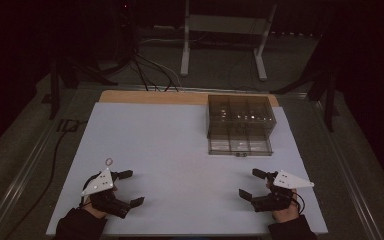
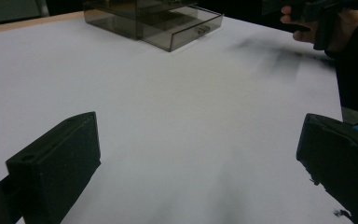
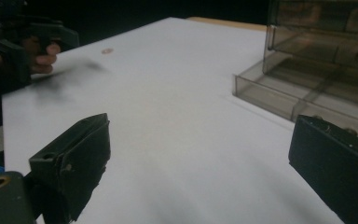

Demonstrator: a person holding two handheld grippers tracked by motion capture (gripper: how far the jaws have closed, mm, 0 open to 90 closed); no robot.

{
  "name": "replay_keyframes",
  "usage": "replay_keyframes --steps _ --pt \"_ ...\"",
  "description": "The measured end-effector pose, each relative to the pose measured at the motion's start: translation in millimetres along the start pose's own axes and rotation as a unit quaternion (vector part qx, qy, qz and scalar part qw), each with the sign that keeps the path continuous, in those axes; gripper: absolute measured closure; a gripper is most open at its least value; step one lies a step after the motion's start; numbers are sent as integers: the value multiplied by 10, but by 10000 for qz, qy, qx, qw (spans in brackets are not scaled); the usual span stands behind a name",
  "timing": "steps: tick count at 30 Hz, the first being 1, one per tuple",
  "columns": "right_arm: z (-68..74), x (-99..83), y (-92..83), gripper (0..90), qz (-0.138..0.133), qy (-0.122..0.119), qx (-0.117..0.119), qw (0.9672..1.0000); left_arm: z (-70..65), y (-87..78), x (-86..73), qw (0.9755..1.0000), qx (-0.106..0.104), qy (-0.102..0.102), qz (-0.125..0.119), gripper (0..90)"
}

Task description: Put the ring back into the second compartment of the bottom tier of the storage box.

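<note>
My left gripper (image 1: 133, 187) rests low over the white table sheet (image 1: 180, 145) at the near left, its jaws wide apart and nothing between them (image 2: 198, 154). At the near right my right gripper (image 1: 249, 183) is likewise open and empty (image 3: 200, 154). A smoky see-through drawer box (image 1: 240, 122) stands at the back right, its bottom drawer (image 1: 240, 146) pulled out toward me. The box (image 2: 154, 18) lies far ahead in the left gripper view and close ahead on the right (image 3: 317, 60) in the right gripper view. A small pinkish ring (image 1: 109, 161) lies just beyond my left gripper.
The white sheet covers a wooden tabletop whose bare far edge (image 1: 150, 96) shows behind it. Cables (image 1: 150, 70) and a white frame's legs (image 1: 185, 50) stand on the floor beyond the table. Metal rails (image 1: 30, 160) run along both sides.
</note>
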State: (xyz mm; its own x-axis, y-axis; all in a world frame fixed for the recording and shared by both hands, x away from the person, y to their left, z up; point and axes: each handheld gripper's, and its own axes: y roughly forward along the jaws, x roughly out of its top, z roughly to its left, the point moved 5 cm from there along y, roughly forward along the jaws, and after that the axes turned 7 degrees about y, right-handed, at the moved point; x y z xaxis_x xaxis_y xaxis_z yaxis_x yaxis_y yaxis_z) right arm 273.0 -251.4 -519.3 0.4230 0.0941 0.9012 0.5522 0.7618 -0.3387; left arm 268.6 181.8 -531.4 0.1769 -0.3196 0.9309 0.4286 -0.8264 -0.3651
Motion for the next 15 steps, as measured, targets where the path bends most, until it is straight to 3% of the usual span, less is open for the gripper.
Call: replay_keyframes --steps 5,15 --pt "4 -65 9 39 197 182 120 9996 27 65 8 10000 -12 -2 49 6" --pt "45 -34 44 21 106 -82 142 9998 -11 81 -35 9997 -29 117 222 6"
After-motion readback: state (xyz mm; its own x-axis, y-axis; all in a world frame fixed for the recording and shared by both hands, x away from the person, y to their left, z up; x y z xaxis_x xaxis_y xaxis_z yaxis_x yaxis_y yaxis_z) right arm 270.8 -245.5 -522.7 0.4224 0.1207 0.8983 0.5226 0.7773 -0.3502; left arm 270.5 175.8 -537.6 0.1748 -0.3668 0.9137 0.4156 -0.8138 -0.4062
